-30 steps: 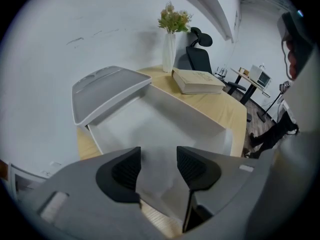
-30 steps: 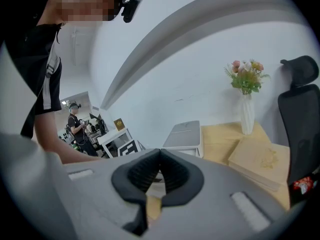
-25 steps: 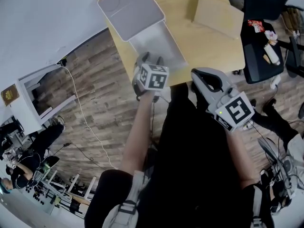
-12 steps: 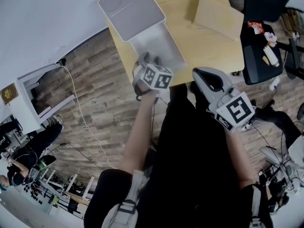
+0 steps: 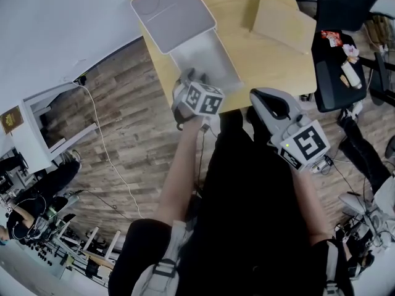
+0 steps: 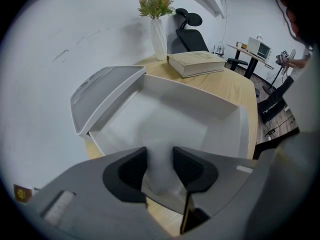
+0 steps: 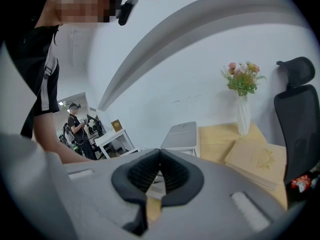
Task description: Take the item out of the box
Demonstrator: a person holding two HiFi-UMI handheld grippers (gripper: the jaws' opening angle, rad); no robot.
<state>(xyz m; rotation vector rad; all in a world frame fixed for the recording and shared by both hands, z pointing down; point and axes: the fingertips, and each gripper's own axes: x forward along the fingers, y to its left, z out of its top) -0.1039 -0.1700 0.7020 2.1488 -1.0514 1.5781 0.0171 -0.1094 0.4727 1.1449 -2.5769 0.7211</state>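
Table (image 5: 265, 48) carries the open white box (image 5: 213, 54). Right gripper (image 7: 160, 159) hangs back, jaws pressed together, empty. Left gripper (image 5: 194, 79) is at the box's near end, jaws closing around a pale, blurred item (image 6: 160, 171). Looks light, maybe soft: pinch mid-body, gently.

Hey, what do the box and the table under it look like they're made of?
The box looks like plastic, matte pale grey-white: thin, smooth moulded walls and rounded corners. The table looks like light wood or wood-look laminate, satin: fine straight grain; which one, the pictures leave open.
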